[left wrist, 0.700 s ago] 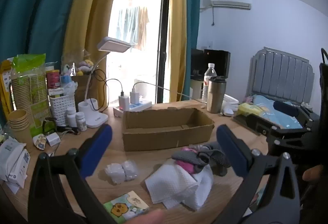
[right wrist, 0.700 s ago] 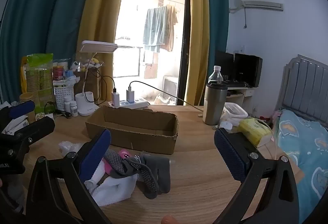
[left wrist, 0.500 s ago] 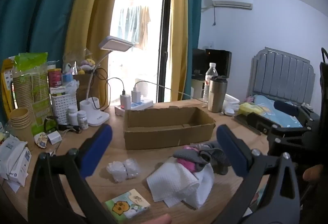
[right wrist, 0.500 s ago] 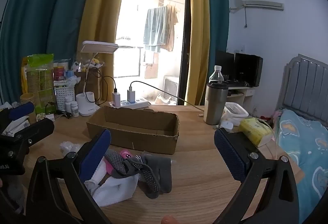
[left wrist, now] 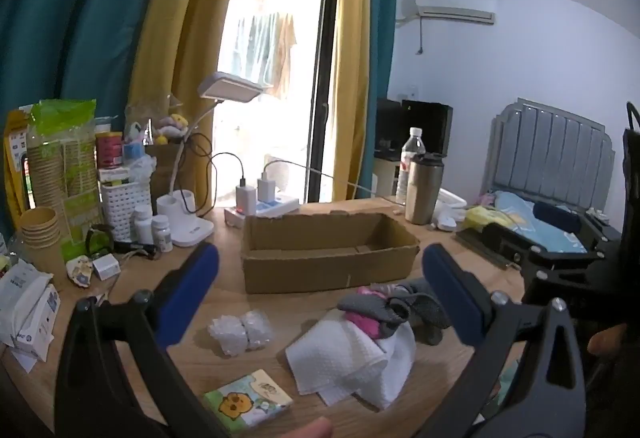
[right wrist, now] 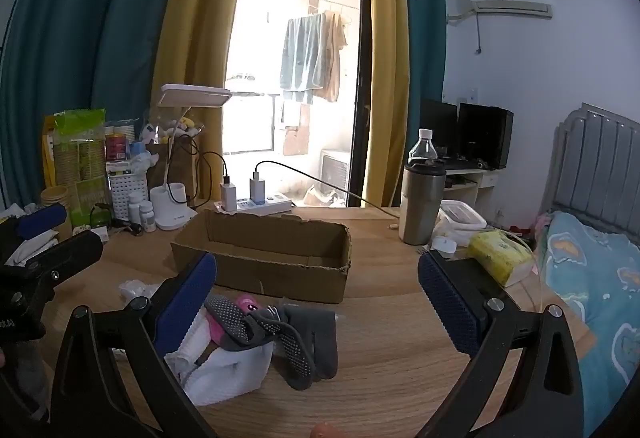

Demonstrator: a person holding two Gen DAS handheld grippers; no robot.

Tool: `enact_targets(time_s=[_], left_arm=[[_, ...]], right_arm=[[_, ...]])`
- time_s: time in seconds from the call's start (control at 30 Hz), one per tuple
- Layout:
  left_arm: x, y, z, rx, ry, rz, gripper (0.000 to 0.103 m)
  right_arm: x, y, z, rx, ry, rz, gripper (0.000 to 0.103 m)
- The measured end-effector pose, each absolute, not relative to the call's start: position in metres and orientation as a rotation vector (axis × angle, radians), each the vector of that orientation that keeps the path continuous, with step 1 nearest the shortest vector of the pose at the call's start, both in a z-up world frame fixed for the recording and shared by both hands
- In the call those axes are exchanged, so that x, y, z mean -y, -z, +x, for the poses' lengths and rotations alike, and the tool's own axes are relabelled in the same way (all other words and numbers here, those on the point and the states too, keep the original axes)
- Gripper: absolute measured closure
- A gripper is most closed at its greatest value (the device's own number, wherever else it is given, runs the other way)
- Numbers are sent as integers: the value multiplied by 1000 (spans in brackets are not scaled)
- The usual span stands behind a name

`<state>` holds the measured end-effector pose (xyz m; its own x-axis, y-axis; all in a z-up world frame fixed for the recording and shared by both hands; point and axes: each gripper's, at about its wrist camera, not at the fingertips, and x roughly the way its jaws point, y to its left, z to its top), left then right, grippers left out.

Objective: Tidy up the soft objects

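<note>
Socks [right wrist: 276, 334] and white cloth [left wrist: 344, 354] lie heaped just ahead of our left claw [left wrist: 320, 298] and right claw [right wrist: 316, 298], both wide open, empty. We judge the first pick comes next, carrying into the cardboard box [right wrist: 264, 258] beyond.

Bright daylight pours in through the glass door [right wrist: 300, 85] and washes it out white. The room bends round and goes dark at the picture corners.

No text, label or number is legible in either view. Print on the wipes pack [left wrist: 28, 312] and the lamp base [right wrist: 173, 213] is too blurred to read.
</note>
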<state>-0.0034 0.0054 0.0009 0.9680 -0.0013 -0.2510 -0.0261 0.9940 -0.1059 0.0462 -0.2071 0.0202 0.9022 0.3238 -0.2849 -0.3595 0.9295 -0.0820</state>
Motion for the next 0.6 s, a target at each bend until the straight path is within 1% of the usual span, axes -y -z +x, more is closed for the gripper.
enact_targets(time_s=[0.6], left_arm=[[-9,-1,-9,-255,-15,-120,0]], right_arm=[[203,-22,44,-269,-362,-127,0]])
